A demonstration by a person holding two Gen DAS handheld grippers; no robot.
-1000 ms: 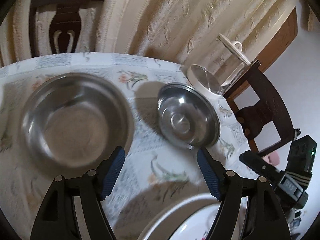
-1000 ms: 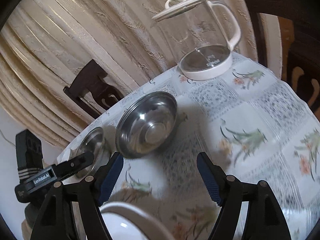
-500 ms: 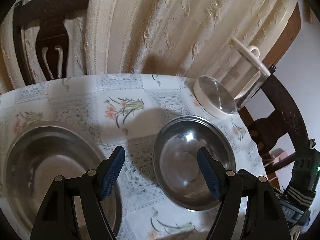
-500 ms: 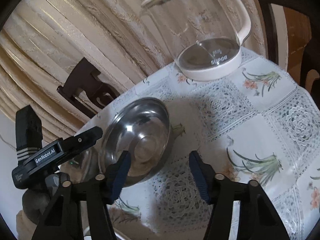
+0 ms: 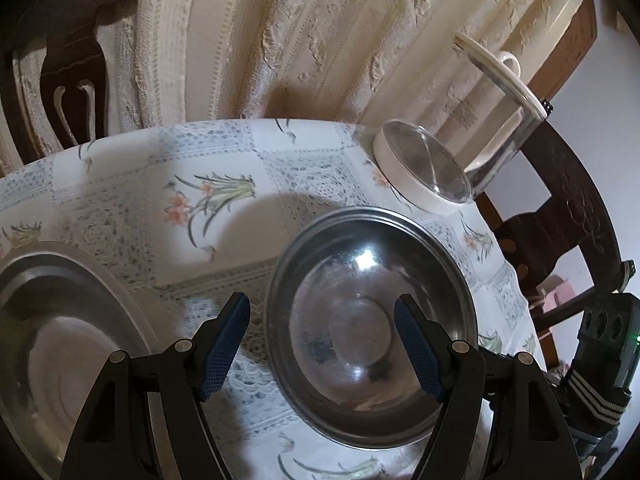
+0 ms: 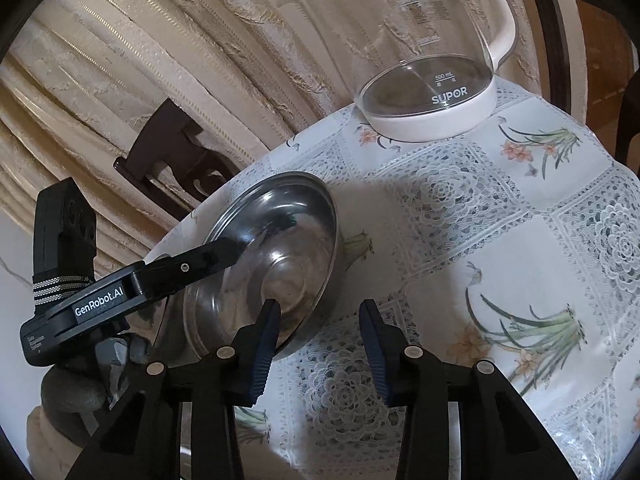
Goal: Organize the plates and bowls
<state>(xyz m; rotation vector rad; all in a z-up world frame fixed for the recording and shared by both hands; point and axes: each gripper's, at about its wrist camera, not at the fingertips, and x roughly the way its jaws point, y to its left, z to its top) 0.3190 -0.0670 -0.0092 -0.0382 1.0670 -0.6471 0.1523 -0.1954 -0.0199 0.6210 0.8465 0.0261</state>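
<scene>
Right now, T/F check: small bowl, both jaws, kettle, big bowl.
1. The small steel bowl sits upright on the tablecloth. True.
2. The right gripper is shut on the bowl's rim. False: its jaws are open, straddling the rim.
3. The left gripper is open over the small bowl. True.
4. The glass kettle lies on its side. False: it stands upright.
5. The large steel bowl is stacked inside the small one. False: it sits apart.

A home dining room: floral tablecloth (image 6: 500, 216), carved wooden chair (image 5: 560, 200), curtains (image 5: 300, 32).
</scene>
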